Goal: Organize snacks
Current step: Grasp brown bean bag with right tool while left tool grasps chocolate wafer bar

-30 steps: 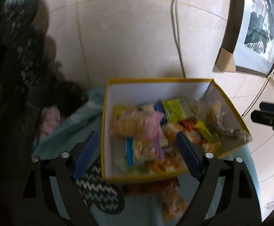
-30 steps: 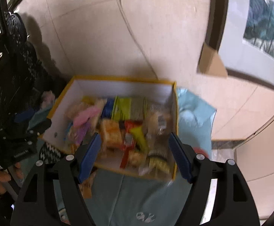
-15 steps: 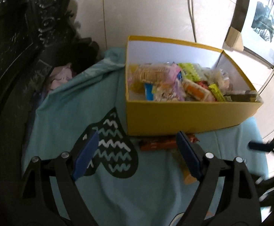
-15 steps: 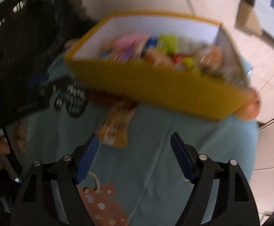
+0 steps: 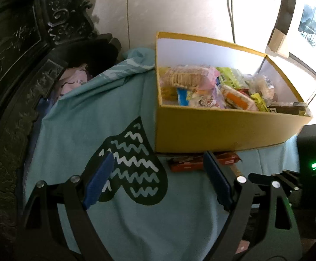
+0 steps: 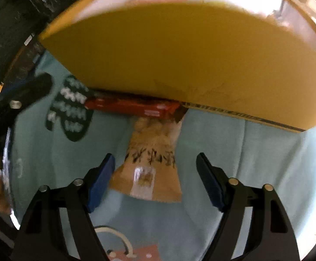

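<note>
A yellow box (image 5: 223, 128) full of wrapped snacks (image 5: 203, 89) stands on a teal cloth (image 5: 71, 130). At its front foot lies a red bar (image 5: 201, 163) (image 6: 131, 106). A tan snack packet (image 6: 151, 163) lies on the cloth just in front of that bar. My right gripper (image 6: 155, 158) hangs low over the packet, which sits between its fingers with a gap at each pad; its jaws are closing. My left gripper (image 5: 158, 158) is open and empty over the cloth's dark zigzag heart (image 5: 134, 174), left of the red bar.
A dark carved piece of furniture (image 5: 16, 65) rises on the left, with a pink bundle (image 5: 73, 80) beside it. A tiled wall and a framed picture (image 5: 310, 21) stand behind the box. A pink dotted paper bag (image 6: 131, 252) lies near me. A black device with a green light (image 5: 312, 163) is at right.
Both grippers came down from above the box to the cloth in front of it. The right one dropped further, so the box wall now fills its upper view and the tan packet sits between its fingers.
</note>
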Demonstrator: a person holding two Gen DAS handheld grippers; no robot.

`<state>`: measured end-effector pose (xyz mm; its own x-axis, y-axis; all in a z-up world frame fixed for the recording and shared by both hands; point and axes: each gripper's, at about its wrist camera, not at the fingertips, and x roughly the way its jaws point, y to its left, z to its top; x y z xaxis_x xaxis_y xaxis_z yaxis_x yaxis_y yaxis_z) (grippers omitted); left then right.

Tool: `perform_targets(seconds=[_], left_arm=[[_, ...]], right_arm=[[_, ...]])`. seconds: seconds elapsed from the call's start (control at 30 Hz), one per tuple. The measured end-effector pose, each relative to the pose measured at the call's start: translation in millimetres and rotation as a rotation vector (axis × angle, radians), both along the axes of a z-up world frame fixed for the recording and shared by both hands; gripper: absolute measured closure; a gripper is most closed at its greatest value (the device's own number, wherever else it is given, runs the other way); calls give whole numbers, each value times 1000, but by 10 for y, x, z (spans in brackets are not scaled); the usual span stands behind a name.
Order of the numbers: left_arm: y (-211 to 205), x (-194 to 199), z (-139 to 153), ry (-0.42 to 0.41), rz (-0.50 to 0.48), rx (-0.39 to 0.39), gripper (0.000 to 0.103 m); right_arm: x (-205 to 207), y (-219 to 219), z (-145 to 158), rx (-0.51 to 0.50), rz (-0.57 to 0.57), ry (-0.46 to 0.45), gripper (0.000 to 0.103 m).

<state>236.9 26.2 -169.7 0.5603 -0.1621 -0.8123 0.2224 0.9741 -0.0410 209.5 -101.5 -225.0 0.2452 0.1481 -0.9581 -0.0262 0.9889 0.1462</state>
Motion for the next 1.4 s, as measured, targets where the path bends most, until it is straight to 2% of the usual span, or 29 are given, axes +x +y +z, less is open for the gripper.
perform_targets(seconds=[0.07, 0.13, 0.33, 0.53, 0.73, 0.97, 1.1, 1.27, 1.33, 1.4], left_arm=[[4, -3, -40, 9, -2, 3, 18], [-7, -16, -80, 11, -13, 10, 18], [-164, -96, -247, 14, -70, 12, 18], [-598, -182, -397, 5, -142, 23, 18], [-903, -162, -545, 5, -171, 50, 18], [-1054, -86, -791, 7, -157, 106, 17], [-1110, -94, -853, -11, -172, 147, 12], [-1000, -59, -913, 36, -121, 102, 5], [-907, -58, -920, 52, -100, 70, 5], [-879, -59, -925, 55, -91, 59, 5]], right_arm=[[-1, 68, -12, -85, 52, -40, 45], [-17, 12, -20, -102, 50, -43, 50], [-219, -475, -70, -120, -29, -38, 51], [-369, -716, -118, -122, -80, -34, 52], [-413, -771, -182, -111, -89, -41, 48], [-449, -596, -273, -135, -65, -51, 31], [-449, -518, -324, -141, -52, -49, 26], [-418, -420, -328, -106, -81, -38, 24], [-389, -597, -285, -120, -84, -64, 24], [-364, -550, -279, -155, -64, -82, 24]])
